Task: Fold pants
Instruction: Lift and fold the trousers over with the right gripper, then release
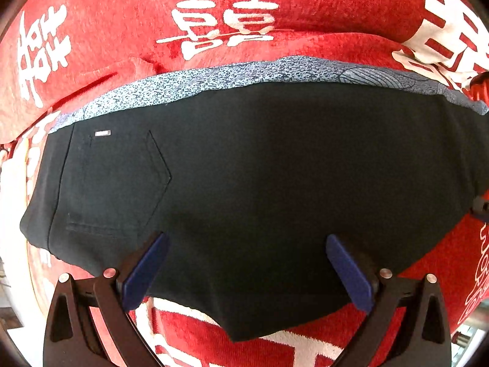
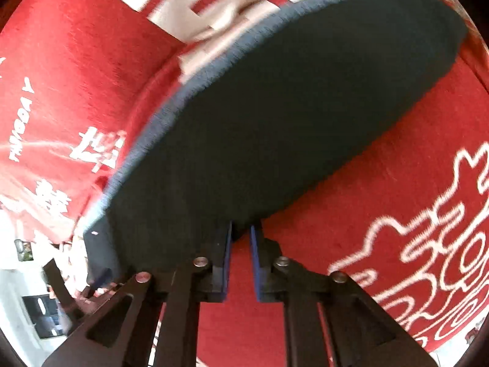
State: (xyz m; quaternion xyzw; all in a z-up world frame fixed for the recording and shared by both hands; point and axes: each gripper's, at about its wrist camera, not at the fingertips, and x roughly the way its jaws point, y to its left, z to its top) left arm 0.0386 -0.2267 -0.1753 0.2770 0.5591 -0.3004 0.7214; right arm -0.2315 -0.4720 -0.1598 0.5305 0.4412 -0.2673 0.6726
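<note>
Black pants (image 1: pixel 259 168) lengthwise left-right, waistband leftward.

the left hand-held gripper (image 1: pixel 247 270) has its blue fingers (image 1: pixel 146 270) spread wide apart and level. the right hand-held gripper (image 2: pixel 241 264) has its fingers (image 2: pixel 226 263) drawn near together, a narrow gap between them.

cover: red plush blanket (image 1: pixel 321 6) with white double-happiness characters (image 1: pixel 226 15), wrinkled, spread across both views
blanket print: white curly outline pattern (image 2: pixel 443 244) at right in right wrist view; small white Latin lettering (image 2: pixel 23 128) at left, blurred, unreadable
second cloth: blue-grey speckled fabric (image 1: pixel 244 75) with a line-drawn fan-like motif (image 1: pixel 376 78), lying on the blanket
background: blurred room bits (image 2: pixel 36 312) at lower left, unidentifiable
</note>
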